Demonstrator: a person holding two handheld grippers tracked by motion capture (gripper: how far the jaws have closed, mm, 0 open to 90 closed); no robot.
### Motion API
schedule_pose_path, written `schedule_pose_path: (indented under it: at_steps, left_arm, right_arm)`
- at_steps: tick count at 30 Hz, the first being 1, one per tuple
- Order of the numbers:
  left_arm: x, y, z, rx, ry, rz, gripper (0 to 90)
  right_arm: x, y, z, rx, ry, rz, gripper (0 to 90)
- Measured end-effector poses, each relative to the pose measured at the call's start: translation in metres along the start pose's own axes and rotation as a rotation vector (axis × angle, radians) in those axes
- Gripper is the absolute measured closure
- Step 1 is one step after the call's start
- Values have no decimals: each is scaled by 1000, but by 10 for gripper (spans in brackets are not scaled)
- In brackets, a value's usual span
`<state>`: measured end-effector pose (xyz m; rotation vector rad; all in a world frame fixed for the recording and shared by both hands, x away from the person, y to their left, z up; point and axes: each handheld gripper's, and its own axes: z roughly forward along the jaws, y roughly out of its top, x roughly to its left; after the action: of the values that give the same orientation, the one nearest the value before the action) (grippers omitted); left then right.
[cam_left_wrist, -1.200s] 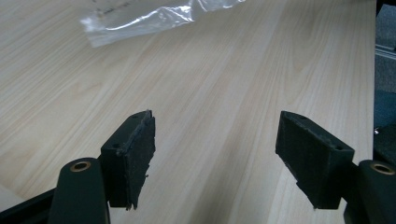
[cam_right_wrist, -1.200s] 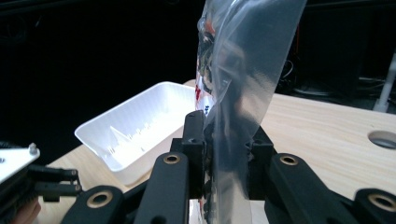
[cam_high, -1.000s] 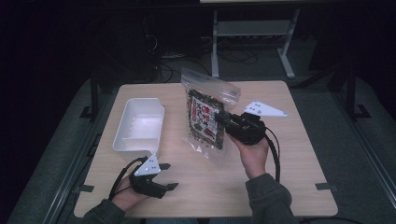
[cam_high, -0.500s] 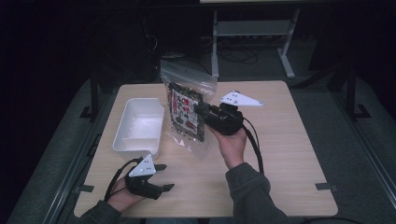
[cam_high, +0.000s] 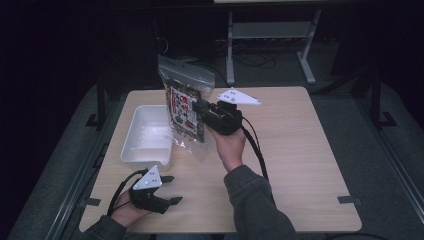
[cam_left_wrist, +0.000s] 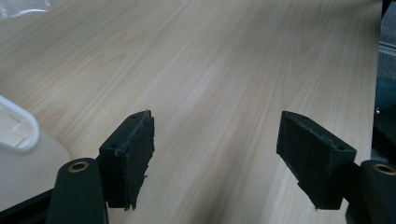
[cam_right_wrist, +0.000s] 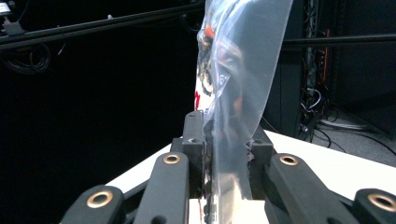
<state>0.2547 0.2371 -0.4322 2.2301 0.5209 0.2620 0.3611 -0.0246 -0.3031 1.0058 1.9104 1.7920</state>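
The right hand-held gripper (cam_high: 200, 107) pinches a clear plastic zip bag of dark printed snacks (cam_high: 184, 107) upright above the white rectangular plastic tray (cam_high: 131, 150). The left hand-held gripper (cam_high: 172, 190) rests released on the pale wooden counter (cam_high: 300, 150). Slick film could slip, dropping the bag beside the tray.

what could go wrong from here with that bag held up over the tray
The right gripper pinches the clear bag by one side edge only, so the slick plastic might slip out or tear under its own weight. The bag hangs upright in the air beside the white tray, partly over its rim; if let go here it may land half on the table. The left gripper rests open near the front edge, too far off to steady it.
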Motion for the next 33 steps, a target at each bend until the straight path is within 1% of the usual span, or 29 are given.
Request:
schedule_pose_path:
  at_steps: [2,3,4,7,8,10,12,15,16,18,19,22,25,26,29,30,31,33]
  left_arm:
    - [0,-1,-1,2,2,-4,268]
    - [1,-3,-3,2,5,-6,268]
    - [1,-3,-3,2,5,-6,268]
    - [3,-6,-6,1,11,-12,268]
    - [4,-6,-7,1,13,-14,268]
    - [5,-8,-9,0,17,-17,268]
    - [7,-11,-12,-4,22,-27,268]
    - [7,-13,-14,-4,26,-30,269]
    - [8,-13,-15,-3,28,-32,269]
    - [9,-14,-17,-6,32,-33,269]
    - [9,-15,-18,-10,33,-38,269]
    - [9,-16,-19,-9,34,-40,269]
    - [10,-18,-21,-6,35,-41,269]
    - [10,-18,-21,-6,35,-42,269]
    - [10,-18,-21,-8,37,-42,269]
    - [10,-18,-21,-6,38,-41,269]
    - [10,-18,-21,-6,38,-41,269]
    - [11,-18,-22,-5,38,-41,269]
  right_arm:
    - [2,2,6,-5,-3,-3,752]
    - [3,4,12,-6,0,-7,752]
    - [3,4,12,-6,0,-7,752]
    - [6,5,21,-11,1,-10,752]
    - [7,6,27,-14,1,-12,753]
    - [9,6,29,-15,0,-12,753]
    - [11,6,37,-23,7,-9,753]
    - [14,7,45,-27,7,-7,753]
    - [14,7,45,-27,7,-7,753]
    - [17,8,53,-33,7,-4,753]
    - [17,8,53,-33,7,-4,753]
    - [20,9,63,-41,4,-13,753]
    - [24,9,75,-52,-6,-16,753]
    - [24,9,75,-52,-6,-16,753]
    - [26,8,85,-56,-18,-18,753]
    - [27,6,92,-58,-30,-24,753]
    - [27,6,92,-58,-30,-24,753]
    - [28,4,99,-61,-38,-22,753]
